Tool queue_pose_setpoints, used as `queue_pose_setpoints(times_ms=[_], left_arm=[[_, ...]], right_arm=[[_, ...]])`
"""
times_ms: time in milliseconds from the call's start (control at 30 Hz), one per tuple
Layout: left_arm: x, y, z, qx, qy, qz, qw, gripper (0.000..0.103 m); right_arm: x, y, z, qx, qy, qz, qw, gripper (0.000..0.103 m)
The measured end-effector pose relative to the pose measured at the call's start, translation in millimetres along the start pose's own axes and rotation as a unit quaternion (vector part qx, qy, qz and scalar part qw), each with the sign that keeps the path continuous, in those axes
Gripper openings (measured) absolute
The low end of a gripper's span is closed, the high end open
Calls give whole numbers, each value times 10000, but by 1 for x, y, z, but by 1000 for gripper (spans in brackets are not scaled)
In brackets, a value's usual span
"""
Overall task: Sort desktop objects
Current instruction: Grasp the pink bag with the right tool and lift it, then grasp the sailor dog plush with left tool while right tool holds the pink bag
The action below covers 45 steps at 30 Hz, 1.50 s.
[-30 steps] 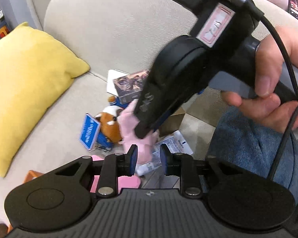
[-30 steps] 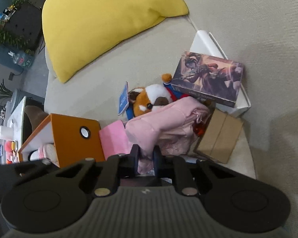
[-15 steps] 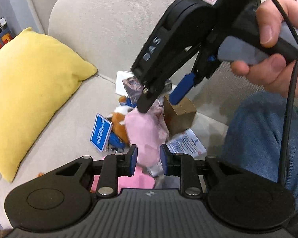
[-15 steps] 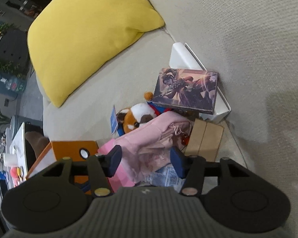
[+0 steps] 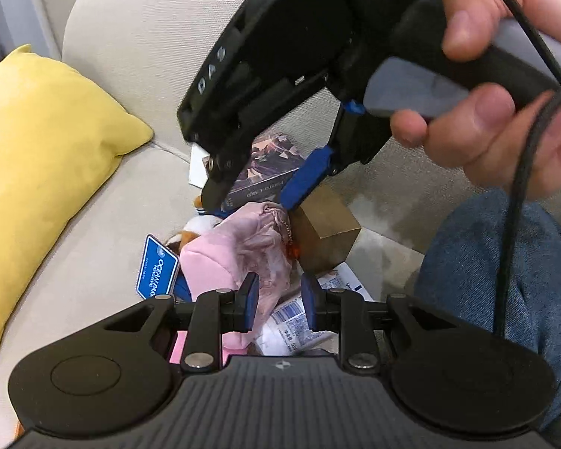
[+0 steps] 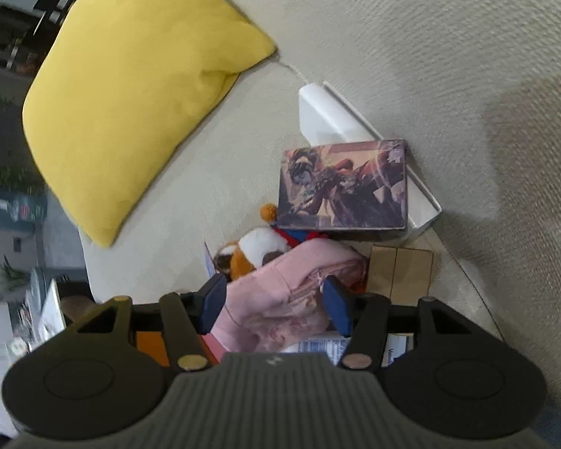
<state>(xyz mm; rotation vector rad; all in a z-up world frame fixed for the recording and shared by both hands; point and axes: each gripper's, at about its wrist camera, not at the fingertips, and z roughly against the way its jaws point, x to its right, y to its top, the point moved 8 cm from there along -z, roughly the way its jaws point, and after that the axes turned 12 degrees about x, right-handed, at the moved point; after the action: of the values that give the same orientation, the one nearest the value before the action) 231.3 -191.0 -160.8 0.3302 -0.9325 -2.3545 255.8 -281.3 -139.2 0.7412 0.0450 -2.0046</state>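
Across the left wrist view, the right tool (image 5: 258,194) hangs with fingers spread above the pink garment (image 5: 243,247), which lies heaped on the sofa (image 5: 138,30) against the plush toy (image 5: 192,234); the left tool (image 5: 278,301) is parted and holds nothing. From the right wrist view, the right tool (image 6: 278,305) straddles the garment (image 6: 291,288), released. Risk: loose folds could drag the toy or slip free. An orange object (image 6: 151,348) is mostly hidden.
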Motion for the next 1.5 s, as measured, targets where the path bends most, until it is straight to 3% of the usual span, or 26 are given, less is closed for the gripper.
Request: queue_pose_setpoints(times_ms=[67, 333, 467, 600, 767, 900, 1000, 1167, 1333, 1500], left_arm=[[0, -1, 4, 0, 30, -66, 10000, 28], [-10, -9, 30, -25, 332, -258, 9991, 28], [-17, -11, 39, -20, 454, -268, 9986, 28], [-23, -7, 45, 40, 480, -239, 9986, 28], [-30, 2, 42, 85, 512, -201, 9984, 28], [-30, 10, 39, 38, 563, -298, 9980, 29], [-30, 14, 32, -64, 572, -471, 9972, 30], [-24, 18, 12, -215, 517, -907, 9943, 49], [-11, 19, -14, -379, 466, -1570, 9858, 52], [-23, 27, -52, -743, 357, -1609, 9835, 56]], right_arm=[[1, 3, 0, 58, -16, -66, 10000, 68], [3, -14, -30, -233, -268, 132, 9993, 67], [0, -21, -23, -193, -139, 702, 9972, 47], [4, -30, -8, -259, -78, 1344, 9906, 35], [6, -36, 22, -16, 71, 2121, 9772, 29], [15, -25, 42, 264, -40, 2619, 9647, 29], [24, -26, 39, 144, -181, 2801, 9597, 28], [28, -21, 36, 3, -31, 2815, 9595, 27], [21, -27, 26, -165, 108, 3187, 9476, 27], [29, -23, 15, -448, 212, 2938, 9546, 33]])
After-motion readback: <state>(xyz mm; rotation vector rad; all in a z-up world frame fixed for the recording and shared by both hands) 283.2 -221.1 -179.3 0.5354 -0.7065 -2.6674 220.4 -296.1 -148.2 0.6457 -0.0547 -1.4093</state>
